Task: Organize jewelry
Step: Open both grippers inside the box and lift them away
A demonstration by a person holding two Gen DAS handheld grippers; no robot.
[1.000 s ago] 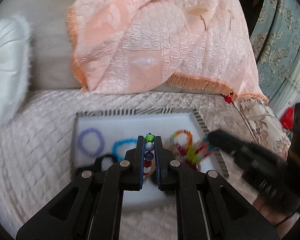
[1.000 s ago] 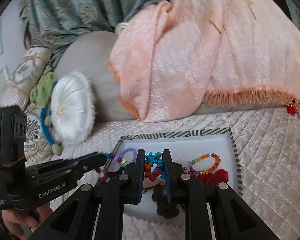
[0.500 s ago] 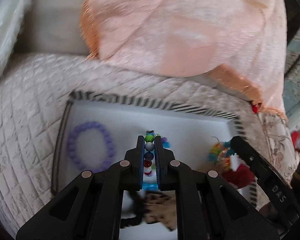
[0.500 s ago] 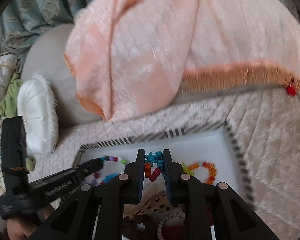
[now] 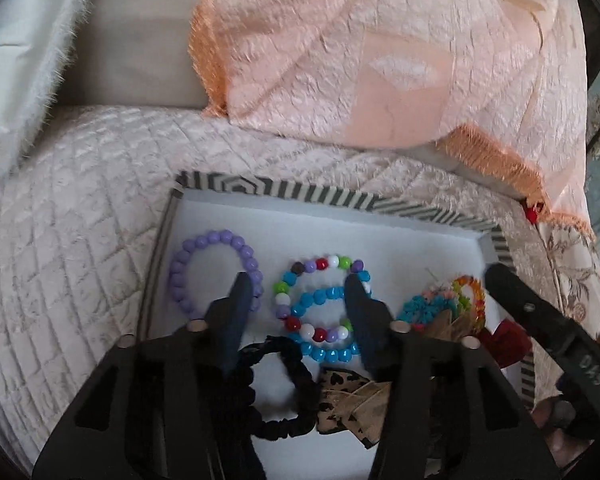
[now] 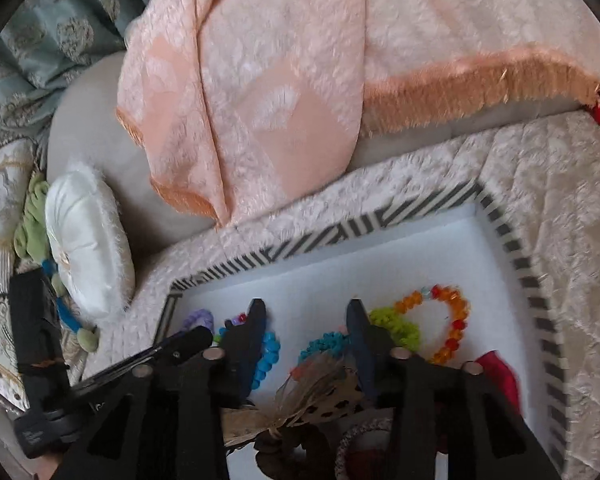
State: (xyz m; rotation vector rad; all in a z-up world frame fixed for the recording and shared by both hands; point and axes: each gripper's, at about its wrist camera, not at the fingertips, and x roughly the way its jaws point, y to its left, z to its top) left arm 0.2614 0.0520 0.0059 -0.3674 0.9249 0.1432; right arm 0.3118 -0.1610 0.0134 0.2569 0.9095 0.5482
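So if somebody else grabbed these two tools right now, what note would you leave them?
Left gripper: open, empty, fingers straddling the multicolour bead bracelet lying in the striped tray.
Right gripper: open, empty, over the tray near the teal crochet piece.
Also in the tray: purple bead bracelet, black scrunchie, orange bead bracelet.
Done: both pieces released.
Left: hard to tell; possibly tidying the crowded pile.

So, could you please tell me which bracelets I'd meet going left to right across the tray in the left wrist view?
purple bead bracelet → multicolour bead bracelet → turquoise crochet bracelet → orange crystal bracelet
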